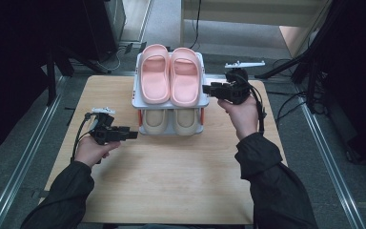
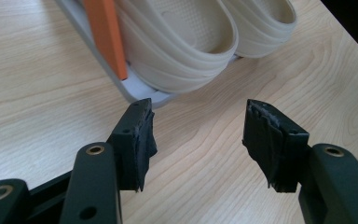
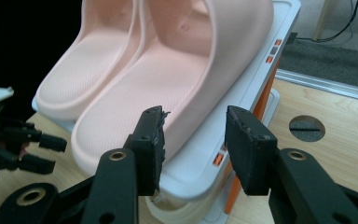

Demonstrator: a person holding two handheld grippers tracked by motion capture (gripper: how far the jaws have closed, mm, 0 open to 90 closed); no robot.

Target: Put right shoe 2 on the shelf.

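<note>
Approach step: right tool [image 1: 206, 89], jaws apart and empty, nears pink slipper [image 1: 185, 76] on rack [image 1: 136, 98]; closing follows. Left tool [image 1: 134, 135] wide, idle.

- Pale wooden table [image 1: 171, 181], grain running crosswise, bare across the near half.
- Round hole [image 3: 307, 128] cut through the tabletop near its far right edge, with a dark insert inside.
- Grey carpeted floor [image 1: 310, 119] on all sides of the table.
- Metal rails on the floor, one along the left [image 1: 26, 162], one along the right [image 1: 331, 167].
- Black cables [image 1: 286, 102] looping over the floor at far right.
- Black stand legs [image 1: 286, 67] slanting down behind the table's right corner.
- Light wooden furniture [image 1: 252, 12] at the back.
</note>
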